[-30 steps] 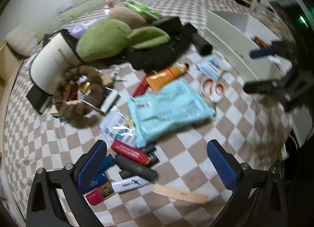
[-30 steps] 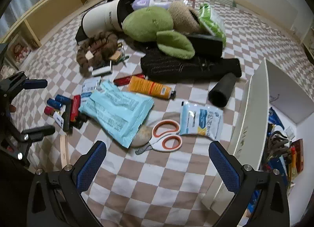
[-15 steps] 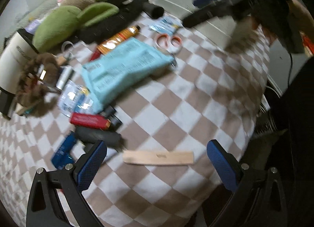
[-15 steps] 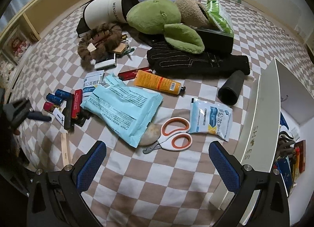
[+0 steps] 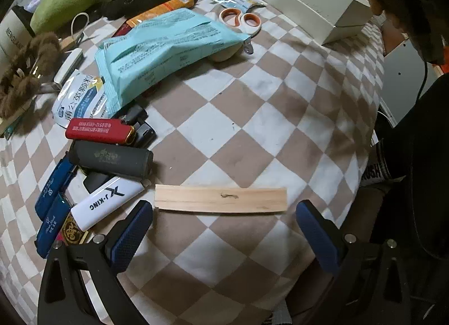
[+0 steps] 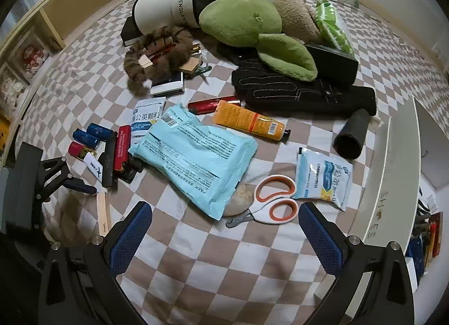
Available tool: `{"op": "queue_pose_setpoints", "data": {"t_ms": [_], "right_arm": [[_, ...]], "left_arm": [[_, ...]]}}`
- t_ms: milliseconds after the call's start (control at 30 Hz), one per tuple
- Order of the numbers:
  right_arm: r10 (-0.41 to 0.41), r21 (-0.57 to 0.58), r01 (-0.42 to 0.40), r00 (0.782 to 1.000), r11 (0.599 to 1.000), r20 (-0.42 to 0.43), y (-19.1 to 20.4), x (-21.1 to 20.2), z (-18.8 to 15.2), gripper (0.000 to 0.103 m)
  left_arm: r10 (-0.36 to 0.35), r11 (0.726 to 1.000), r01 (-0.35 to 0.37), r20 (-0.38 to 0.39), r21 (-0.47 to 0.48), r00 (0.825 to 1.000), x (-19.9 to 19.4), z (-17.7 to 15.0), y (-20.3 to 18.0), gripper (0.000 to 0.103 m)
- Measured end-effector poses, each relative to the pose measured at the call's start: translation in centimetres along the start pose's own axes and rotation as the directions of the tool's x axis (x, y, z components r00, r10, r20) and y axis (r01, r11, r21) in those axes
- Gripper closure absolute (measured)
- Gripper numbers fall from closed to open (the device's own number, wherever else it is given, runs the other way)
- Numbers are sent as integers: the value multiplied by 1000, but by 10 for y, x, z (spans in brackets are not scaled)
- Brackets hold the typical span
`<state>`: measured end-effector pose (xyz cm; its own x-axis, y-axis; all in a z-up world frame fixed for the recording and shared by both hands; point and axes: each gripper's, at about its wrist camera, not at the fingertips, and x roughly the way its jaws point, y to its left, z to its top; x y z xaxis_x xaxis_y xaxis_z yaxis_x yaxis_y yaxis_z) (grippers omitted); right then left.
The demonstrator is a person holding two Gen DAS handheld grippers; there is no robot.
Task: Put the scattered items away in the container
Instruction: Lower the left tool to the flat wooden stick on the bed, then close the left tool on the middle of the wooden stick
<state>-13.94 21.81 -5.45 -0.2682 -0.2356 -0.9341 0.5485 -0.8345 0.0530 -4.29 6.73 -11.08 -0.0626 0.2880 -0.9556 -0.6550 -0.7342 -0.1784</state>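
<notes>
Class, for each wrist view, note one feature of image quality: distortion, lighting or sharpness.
Left wrist view: the wooden strip is sharp, and the right side is dark. Right wrist view: fisheye bends the checked bedcover, and the centre is evenly lit.

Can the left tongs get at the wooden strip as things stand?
Probably yes: the left tongs stand open just short of the wooden strip, which lies flat with bare cloth around it, only the white lighter nearby.
</notes>
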Motion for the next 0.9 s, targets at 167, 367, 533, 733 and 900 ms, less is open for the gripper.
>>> {"op": "queue_pose_setpoints", "data": {"t_ms": [167, 367, 533, 733, 900], "right_arm": [[10, 0, -10, 1000, 1000, -13, -1, 8, 0, 0], [12, 7, -12, 1000, 1000, -22, -6, 14, 1, 0], [4, 0, -4, 1000, 1000, -25, -9, 19, 1, 0], [-5, -4, 5, 999, 1000, -34, -15, 25, 2, 0], [-4, 23, 6, 996, 1000, -89, -25, 35, 6, 0]], "left_arm": [[18, 1000, -18, -12, 22, 1000, 9, 2, -3, 0], [37, 999, -36, -16, 22, 999, 15, 5, -3, 0], [43, 999, -43, -25, 4, 999, 18, 6, -1, 0], [81, 996, -80, -36, 26, 996, 19, 6, -3, 2], [74, 997, -73, -35, 7, 997, 15, 6, 3, 3]]}}
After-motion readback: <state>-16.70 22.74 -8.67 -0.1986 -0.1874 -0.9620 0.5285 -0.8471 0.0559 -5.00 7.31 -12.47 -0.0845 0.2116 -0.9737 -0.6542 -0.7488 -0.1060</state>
